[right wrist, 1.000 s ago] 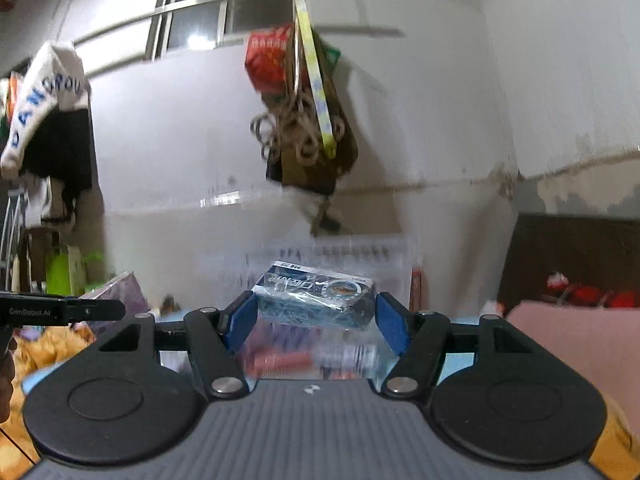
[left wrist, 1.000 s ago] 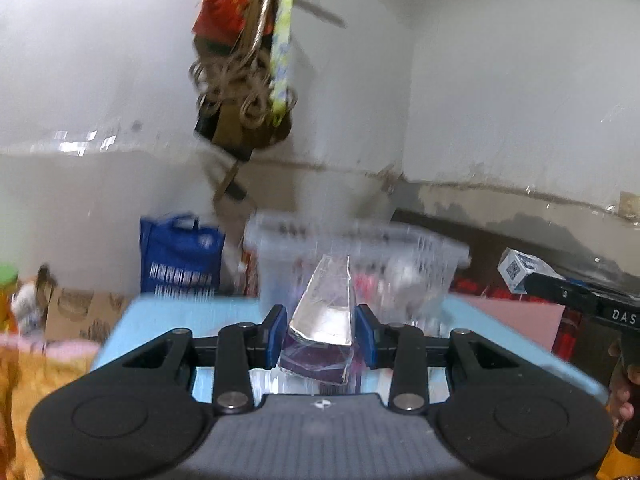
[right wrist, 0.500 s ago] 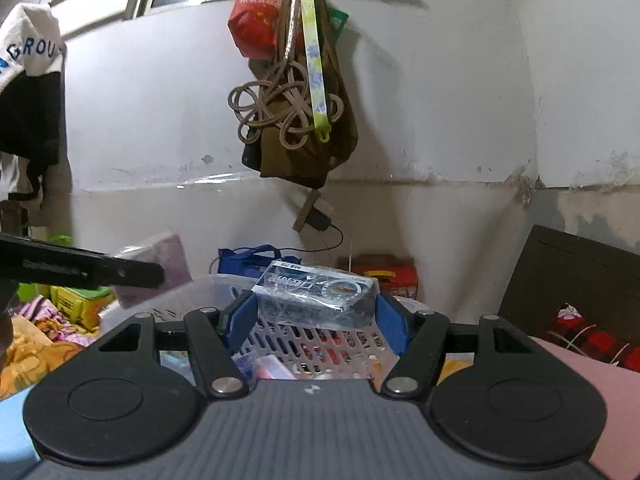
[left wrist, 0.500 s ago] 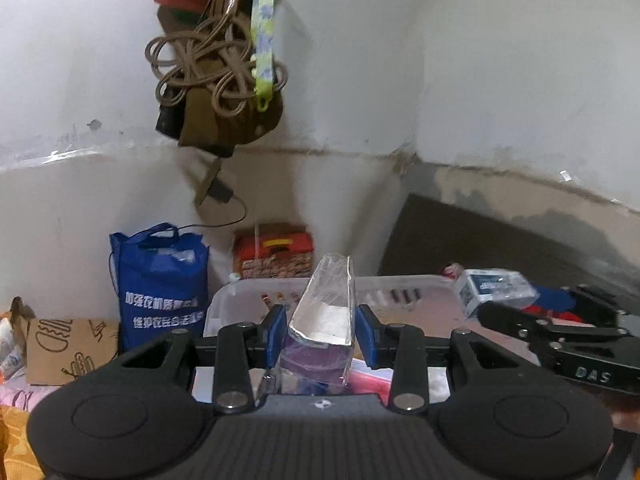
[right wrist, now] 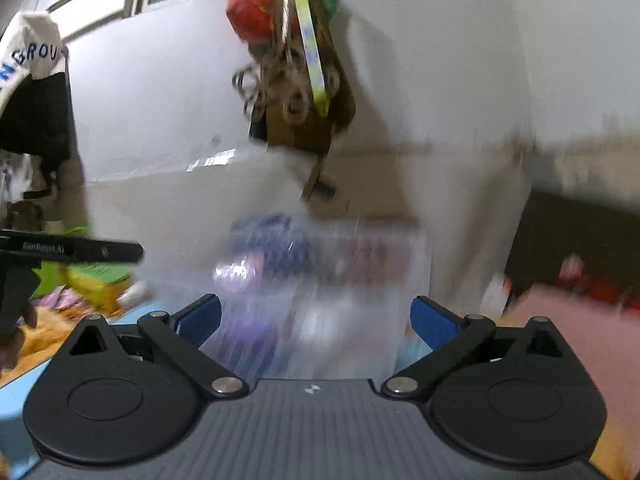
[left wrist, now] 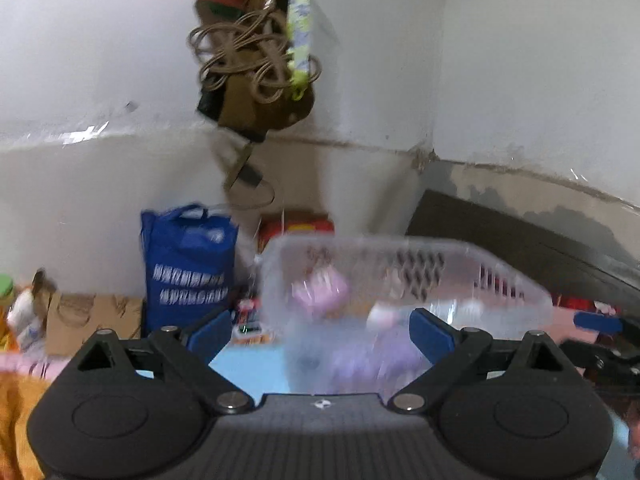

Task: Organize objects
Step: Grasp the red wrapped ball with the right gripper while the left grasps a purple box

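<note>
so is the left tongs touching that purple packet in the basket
Apart. The left wrist view shows the left tongs wide open, and the purple packet sits inside the basket, beyond the blue pads, though blurred.

White plastered walls (left wrist: 520, 60) meet at a corner, with a stained, peeling band low down. A barred window (right wrist: 132, 4) sits high on the left in the right wrist view. A bundle of bags and coiled cord (left wrist: 256, 64) hangs from above. A dark headboard (left wrist: 520, 240) stands against the right-hand wall. A blue shopping bag (left wrist: 188, 268) rests at the wall's foot.

Left gripper (left wrist: 320, 336) spread empty, clear basket (left wrist: 400, 280) ahead
</note>
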{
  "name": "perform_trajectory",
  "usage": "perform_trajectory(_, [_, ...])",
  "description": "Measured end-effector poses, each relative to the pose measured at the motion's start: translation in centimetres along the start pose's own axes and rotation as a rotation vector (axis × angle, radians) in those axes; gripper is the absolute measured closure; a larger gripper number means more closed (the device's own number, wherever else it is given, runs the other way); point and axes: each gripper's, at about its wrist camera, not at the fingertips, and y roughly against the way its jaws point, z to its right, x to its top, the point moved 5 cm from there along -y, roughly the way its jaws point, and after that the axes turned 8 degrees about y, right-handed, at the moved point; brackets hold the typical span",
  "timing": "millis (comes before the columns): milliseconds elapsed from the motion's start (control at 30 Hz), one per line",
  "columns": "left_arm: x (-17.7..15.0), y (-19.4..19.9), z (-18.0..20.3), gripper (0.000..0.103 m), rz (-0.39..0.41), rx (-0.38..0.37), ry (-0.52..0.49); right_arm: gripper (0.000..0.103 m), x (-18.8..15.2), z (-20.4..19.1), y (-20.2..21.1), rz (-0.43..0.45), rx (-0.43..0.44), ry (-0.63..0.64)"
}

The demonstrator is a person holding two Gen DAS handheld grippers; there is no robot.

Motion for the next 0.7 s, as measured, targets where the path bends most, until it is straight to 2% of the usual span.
perform_trajectory(100, [-2.3,0.9,-3.0,0.006,-0.025,0.021,0.047,0.000,-3.7,0.3,1.0,-0.083,0.001,-0.046])
perform_trajectory(200, [-3.8,0.0,-4.9,0.008,-0.073,0.041,0.077,0.002,-5.5,0.7,0.4,-0.149,0.015,-0.082])
perform_trajectory(267, [-4.7,-1.0,-5.7,0.011,-0.108,0.056,0.061,0.013,-5.9,0.9,-0.4,-0.187,0.037,-0.096])
perform_trajectory(300, [-5.0,-1.3,-6.0,0.011,-0.117,0.069,0.054,0.015,-6.0,1.1,-0.6,-0.190,0.042,-0.102])
perform_trajectory(367, [-5.8,-1.7,-6.5,0.012,-0.137,0.068,0.047,0.028,-6.2,1.2,-1.0,-0.213,0.056,-0.101])
perform_trajectory(500, [-6.5,-2.3,-6.5,0.012,-0.149,0.055,0.026,0.035,-6.6,0.4,-1.7,-0.258,0.088,-0.065])
perform_trajectory(533, [-6.7,-2.6,-6.3,0.012,-0.154,0.057,0.017,0.042,-7.0,-0.1,-1.8,-0.275,0.084,-0.049])
perform_trajectory(700, [-6.8,-3.3,-6.3,0.013,-0.175,0.052,0.031,0.052,-7.3,-0.3,-1.6,-0.274,0.082,-0.038])
